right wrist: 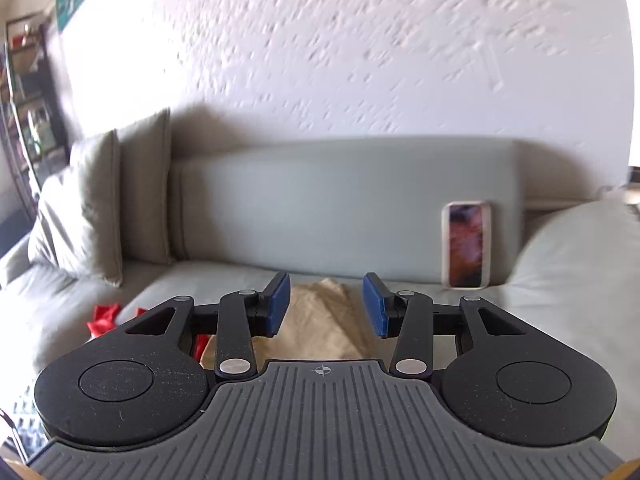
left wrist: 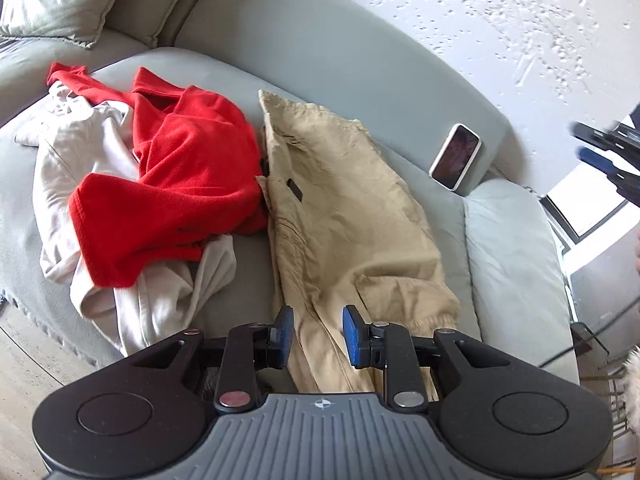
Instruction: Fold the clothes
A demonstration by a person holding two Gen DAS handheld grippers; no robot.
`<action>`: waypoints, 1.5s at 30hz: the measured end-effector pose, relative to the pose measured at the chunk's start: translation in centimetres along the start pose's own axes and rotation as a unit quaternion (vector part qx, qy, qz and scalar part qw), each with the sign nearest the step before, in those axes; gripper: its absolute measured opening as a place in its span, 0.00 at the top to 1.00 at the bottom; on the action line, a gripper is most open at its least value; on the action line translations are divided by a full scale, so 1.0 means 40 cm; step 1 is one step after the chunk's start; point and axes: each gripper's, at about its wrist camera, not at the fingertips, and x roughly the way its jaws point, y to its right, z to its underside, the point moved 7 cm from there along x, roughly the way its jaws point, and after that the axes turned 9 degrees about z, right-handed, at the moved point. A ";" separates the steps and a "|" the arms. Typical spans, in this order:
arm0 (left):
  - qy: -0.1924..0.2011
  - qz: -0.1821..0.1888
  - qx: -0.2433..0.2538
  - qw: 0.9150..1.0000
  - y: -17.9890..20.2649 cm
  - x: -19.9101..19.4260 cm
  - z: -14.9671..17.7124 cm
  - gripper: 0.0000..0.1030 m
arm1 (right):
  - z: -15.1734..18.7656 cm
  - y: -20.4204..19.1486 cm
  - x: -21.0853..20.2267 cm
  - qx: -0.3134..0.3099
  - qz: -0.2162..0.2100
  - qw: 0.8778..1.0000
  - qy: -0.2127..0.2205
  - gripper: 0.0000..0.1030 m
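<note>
You are holding both tools released: the left tool hovering over the tan trousers, the right tool facing the sofa.

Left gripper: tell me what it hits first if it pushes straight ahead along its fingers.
Most likely the khaki trousers. The left gripper is open, holds nothing, and its fingers frame the trousers' cuffed leg end on the sofa seat. How far above the fabric it hovers is unclear.

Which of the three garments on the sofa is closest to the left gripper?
The tan trousers: their cuff end lies right in front of the left gripper. The red sweater and the white garment under it lie farther off to the left.
</note>
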 end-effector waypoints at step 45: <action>-0.020 -0.046 -0.059 0.997 -0.007 0.069 0.117 1.00 | 0.617 0.064 -0.084 0.096 -0.076 0.958 -0.258 0.43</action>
